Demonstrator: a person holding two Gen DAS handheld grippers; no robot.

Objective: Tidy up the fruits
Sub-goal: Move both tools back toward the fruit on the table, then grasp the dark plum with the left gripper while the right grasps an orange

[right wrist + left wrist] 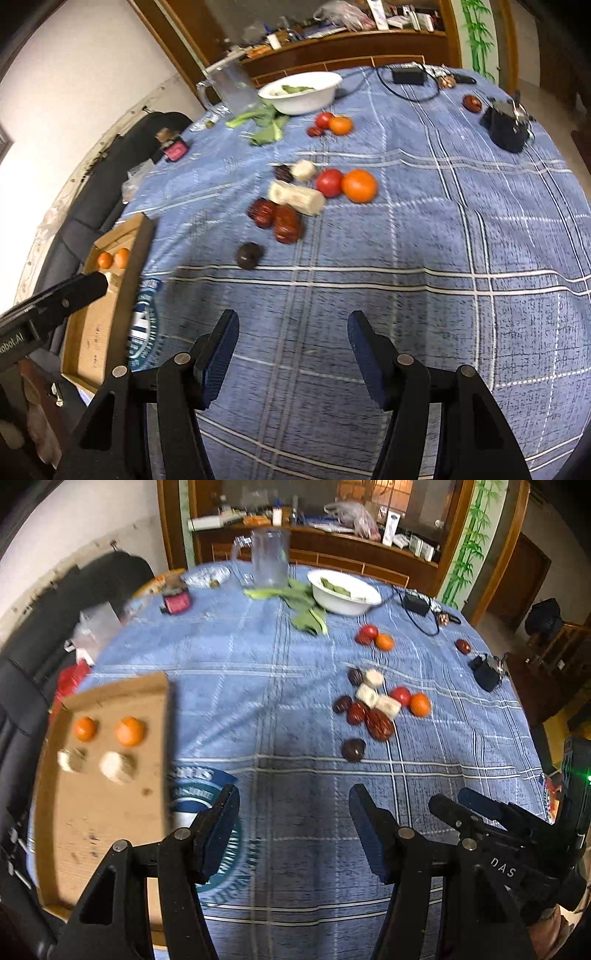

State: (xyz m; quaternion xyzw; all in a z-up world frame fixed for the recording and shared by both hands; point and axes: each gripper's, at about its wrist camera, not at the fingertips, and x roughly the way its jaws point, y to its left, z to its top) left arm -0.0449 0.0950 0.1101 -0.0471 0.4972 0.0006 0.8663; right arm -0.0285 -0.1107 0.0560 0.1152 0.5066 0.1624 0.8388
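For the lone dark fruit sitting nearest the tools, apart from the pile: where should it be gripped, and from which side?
Grip the lone dark fruit across its middle, coming down from above with the open right tool. It looks roundish and sits alone on the tablecloth, with bare cloth on every side, so the fingers can probably drop to either side without nudging the red dates behind it.

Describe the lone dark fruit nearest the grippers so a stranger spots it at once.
On the blue checked tablecloth, find the central fruit pile. Just nearer the camera sits the dark fruit. It lies alone, rounder and almost black, unlike the glossy red dates behind it.
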